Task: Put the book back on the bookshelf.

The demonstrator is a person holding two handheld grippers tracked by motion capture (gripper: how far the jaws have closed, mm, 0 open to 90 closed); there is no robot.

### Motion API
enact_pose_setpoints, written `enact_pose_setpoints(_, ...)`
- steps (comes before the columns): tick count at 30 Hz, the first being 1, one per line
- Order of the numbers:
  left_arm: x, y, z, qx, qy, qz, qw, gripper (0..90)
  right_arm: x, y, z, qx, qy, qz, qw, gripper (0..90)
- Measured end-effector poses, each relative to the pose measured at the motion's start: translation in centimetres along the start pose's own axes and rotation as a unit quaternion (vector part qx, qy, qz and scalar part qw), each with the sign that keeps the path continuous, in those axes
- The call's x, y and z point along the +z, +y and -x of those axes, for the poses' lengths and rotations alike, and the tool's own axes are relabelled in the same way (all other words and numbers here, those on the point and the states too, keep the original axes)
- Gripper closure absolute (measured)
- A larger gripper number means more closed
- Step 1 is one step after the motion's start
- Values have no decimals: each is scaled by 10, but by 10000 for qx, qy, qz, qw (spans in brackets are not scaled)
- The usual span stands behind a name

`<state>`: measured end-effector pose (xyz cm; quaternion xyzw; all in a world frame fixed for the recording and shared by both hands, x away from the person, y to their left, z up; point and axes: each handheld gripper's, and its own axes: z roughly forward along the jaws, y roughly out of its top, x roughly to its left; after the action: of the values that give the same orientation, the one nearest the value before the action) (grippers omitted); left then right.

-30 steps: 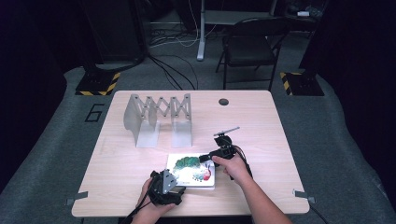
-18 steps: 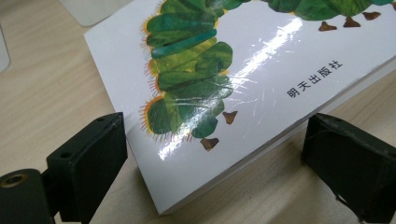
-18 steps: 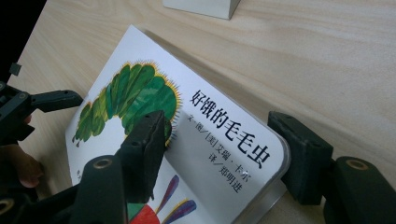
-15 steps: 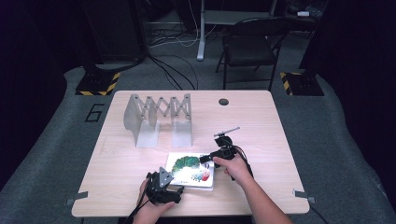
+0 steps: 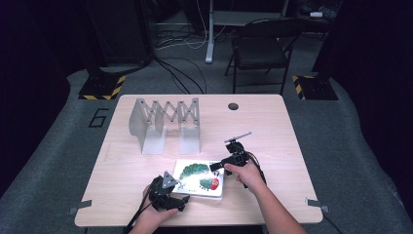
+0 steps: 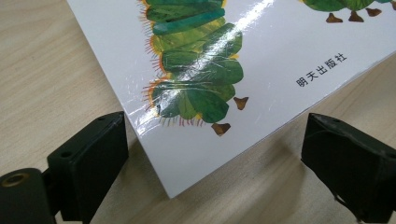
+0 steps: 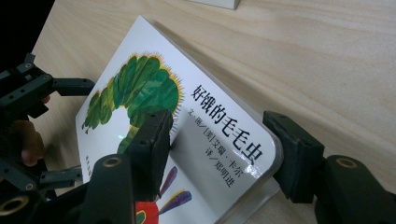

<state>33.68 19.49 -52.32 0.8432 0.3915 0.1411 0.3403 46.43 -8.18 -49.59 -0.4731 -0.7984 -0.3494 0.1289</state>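
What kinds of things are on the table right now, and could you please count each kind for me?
Picture book: 1
Metal accordion rack: 1
Handheld grippers: 2, the left gripper and the right gripper, both at the book
Total: 4
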Motion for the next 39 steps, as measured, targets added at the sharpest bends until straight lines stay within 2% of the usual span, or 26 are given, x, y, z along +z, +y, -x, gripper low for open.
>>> enact_pose_setpoints(4, -4, 2, -7, -85, -194, -83, 9997, 130, -1, 0, 2, -35, 41, -19, 10000, 439)
enact_pose_setpoints(6, -5, 2, -7, -197, -239, -89, 9995, 144, -1, 0, 2, -61, 57, 4, 10000, 441)
enact_pose_setpoints(10, -8, 3, -12, -186, -333, -172, 9991, 165, -1, 0, 2, -17, 60, -28, 10000, 442)
enact_pose_setpoints(15, -10, 4, -15, -340, -470, -236, 9980, 208, -1, 0, 3, -31, 61, -27, 10000, 442)
enact_pose_setpoints(16, -11, 4, -17, -320, -515, -281, 9978, 215, -1, 0, 3, -29, 61, -29, 10000, 442)
enact_pose_setpoints(21, -17, 7, -20, -462, -616, -186, 9969, 226, -1, 0, 3, -37, 63, -27, 10000, 442)
enact_pose_setpoints(24, -21, 9, -26, -559, -604, -78, 9966, 226, -1, 0, 3, -34, 62, -31, 10000, 442)
enact_pose_setpoints(26, -18, 10, -28, -603, -508, -30, 9969, 226, 0, 0, 3, -34, 60, -31, 10000, 442)
enact_pose_setpoints(30, -12, 12, -33, -579, -542, -26, 9968, 222, 0, -1, 3, -100, 39, -8, 9999, 442)
enact_pose_setpoints(32, -10, 11, -35, -675, -504, 31, 9964, 220, -1, -1, 2, -90, 28, -30, 10000, 442)
enact_pose_setpoints(37, -6, 10, -35, -772, -565, 89, 9954, 204, -1, -1, 2, -132, -3, -32, 9999, 442)
enact_pose_setpoints(39, -5, 10, -34, -692, -657, 14, 9954, 197, -1, -1, 1, -239, -27, -11, 9997, 444)
